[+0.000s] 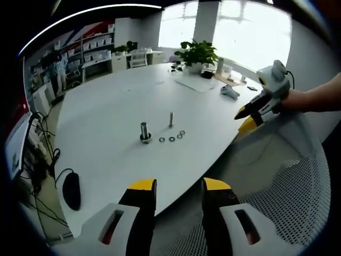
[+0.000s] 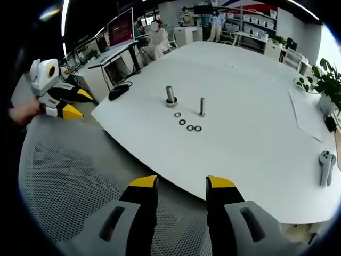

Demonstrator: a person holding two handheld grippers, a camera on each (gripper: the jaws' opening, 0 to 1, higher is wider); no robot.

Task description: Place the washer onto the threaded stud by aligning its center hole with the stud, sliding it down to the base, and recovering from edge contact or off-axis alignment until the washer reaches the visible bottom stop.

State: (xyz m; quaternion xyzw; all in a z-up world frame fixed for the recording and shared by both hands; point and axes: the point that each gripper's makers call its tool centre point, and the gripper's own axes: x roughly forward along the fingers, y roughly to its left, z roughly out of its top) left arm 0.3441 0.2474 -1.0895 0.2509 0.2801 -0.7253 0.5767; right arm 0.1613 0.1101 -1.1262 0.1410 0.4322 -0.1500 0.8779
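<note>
both of my tools, left tool (image 1: 178,186) and right tool (image 2: 181,184), are spread and hold nothing, well back from the white worktop (image 2: 256,133). four washers (image 2: 187,125) lie in a row just beside the thin stud (image 2: 202,106). i'd pinch one washer by its rim, keep it level, and centre its hole over the stud.

I am holding both cameras back off the table's near edge, above a mesh chair (image 2: 69,186), well apart from the work. My left gripper view is looking across the white table (image 1: 106,106) toward the windows; my right gripper view is facing the shelves. Both are sharing the stud (image 1: 171,119) (image 2: 202,106) and washers (image 1: 172,137) (image 2: 187,124) mid-table.
</note>
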